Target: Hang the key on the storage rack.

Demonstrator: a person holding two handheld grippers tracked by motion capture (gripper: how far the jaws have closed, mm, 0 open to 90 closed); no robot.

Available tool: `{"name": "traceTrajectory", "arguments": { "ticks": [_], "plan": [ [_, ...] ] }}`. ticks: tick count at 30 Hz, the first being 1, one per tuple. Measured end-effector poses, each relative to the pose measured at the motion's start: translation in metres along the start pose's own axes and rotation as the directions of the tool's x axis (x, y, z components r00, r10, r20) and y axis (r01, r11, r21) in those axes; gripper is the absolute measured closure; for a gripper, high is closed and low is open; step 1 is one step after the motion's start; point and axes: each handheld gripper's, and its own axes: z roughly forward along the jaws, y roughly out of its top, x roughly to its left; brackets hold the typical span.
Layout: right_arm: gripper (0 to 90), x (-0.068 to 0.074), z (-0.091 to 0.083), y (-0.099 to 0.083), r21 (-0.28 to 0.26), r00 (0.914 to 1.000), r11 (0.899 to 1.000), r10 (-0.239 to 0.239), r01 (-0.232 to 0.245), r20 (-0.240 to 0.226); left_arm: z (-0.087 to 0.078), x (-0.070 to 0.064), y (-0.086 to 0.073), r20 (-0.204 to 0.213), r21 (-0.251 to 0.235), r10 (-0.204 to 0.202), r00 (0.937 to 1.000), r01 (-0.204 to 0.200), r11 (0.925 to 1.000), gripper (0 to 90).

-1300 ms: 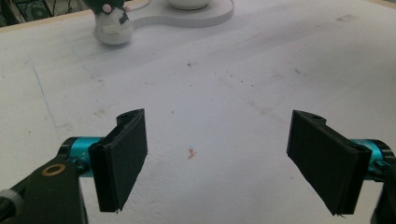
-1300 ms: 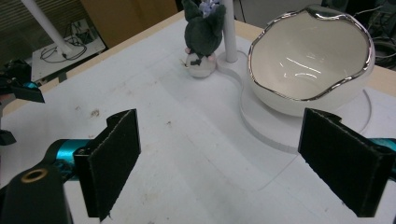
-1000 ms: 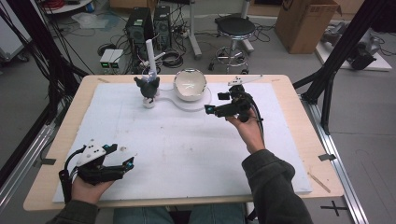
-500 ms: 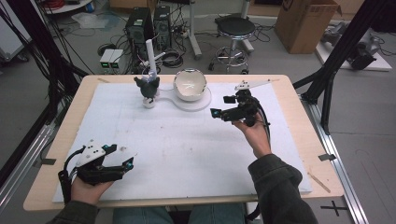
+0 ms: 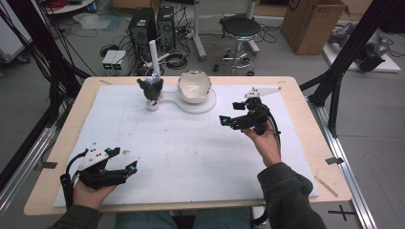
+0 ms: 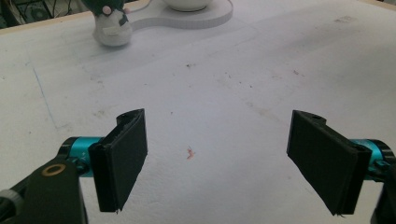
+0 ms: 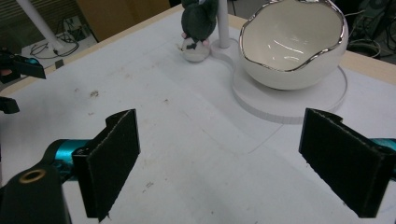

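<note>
A white egg-shaped bowl with a silver rim sits on a flat white round base at the back of the table. To its left a small dark green figurine stands on the base's small end, beside a white upright rod. My right gripper hovers open in front of and to the right of the bowl, holding nothing. My left gripper rests open near the front left corner, empty, over bare mat.
A white mat covers most of the wooden table; it carries small specks and a faint blue line. Off the table's far side are computer towers, a stool and a cardboard box.
My right gripper has drawn back from beside the bowl, a little toward the person and to the right. The left gripper has stayed put.
</note>
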Motion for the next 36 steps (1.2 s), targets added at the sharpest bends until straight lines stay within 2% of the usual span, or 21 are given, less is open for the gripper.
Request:
{"name": "traceTrajectory", "arguments": {
  "ticks": [12, 23, 29, 36],
  "plan": [
    [11.8, 0.002, -0.008, -0.012, 0.000, 0.9996, 1.000, -0.014, 0.014, 0.025, 0.000, -0.001, 0.001, 0.001, 0.000, 0.002, 1.0000, -0.002, 1.0000, 20.8],
    [11.8, 0.000, -0.017, -0.025, -0.004, 0.9984, 1.000, -0.003, 0.004, 0.057, 0.000, 0.000, 0.000, 0.000, -0.003, -0.002, 1.0000, 0.002, 1.0000, 20.8],
    [11.8, 0.003, -0.021, -0.030, -0.009, 0.9974, 1.000, -0.025, 0.025, 0.068, -0.001, 0.000, 0.000, -0.003, 0.000, 0.001, 1.0000, -0.001, 1.0000, 20.7],
    [11.8, 0.005, -0.023, -0.037, 0.004, 0.9964, 1.000, -0.026, 0.026, 0.081, -0.001, 0.000, 0.000, -0.002, -0.001, -0.004, 1.0000, 0.004, 1.0000, 20.7]
  ]
}}
